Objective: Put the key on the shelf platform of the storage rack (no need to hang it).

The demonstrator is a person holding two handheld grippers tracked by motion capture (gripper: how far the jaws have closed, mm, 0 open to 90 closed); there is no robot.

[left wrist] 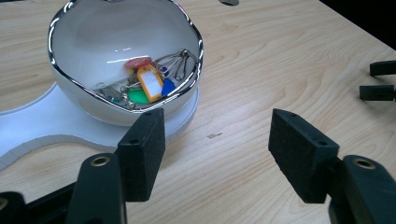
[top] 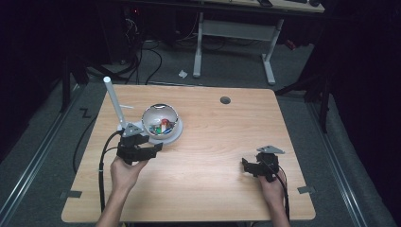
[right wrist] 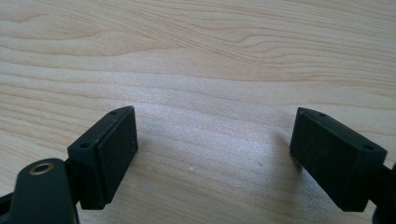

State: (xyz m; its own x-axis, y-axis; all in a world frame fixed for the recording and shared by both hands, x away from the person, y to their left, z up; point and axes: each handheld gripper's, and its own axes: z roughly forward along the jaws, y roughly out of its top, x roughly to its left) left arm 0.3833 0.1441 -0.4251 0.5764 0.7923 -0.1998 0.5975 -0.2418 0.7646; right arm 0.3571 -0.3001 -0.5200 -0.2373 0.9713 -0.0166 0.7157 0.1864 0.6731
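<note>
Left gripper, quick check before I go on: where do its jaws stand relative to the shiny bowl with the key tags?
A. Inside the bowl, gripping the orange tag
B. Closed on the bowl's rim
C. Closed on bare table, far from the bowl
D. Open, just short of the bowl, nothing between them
D: in the left gripper view the left gripper has its jaws wide apart over bare wood, with the bowl just beyond them.
</note>
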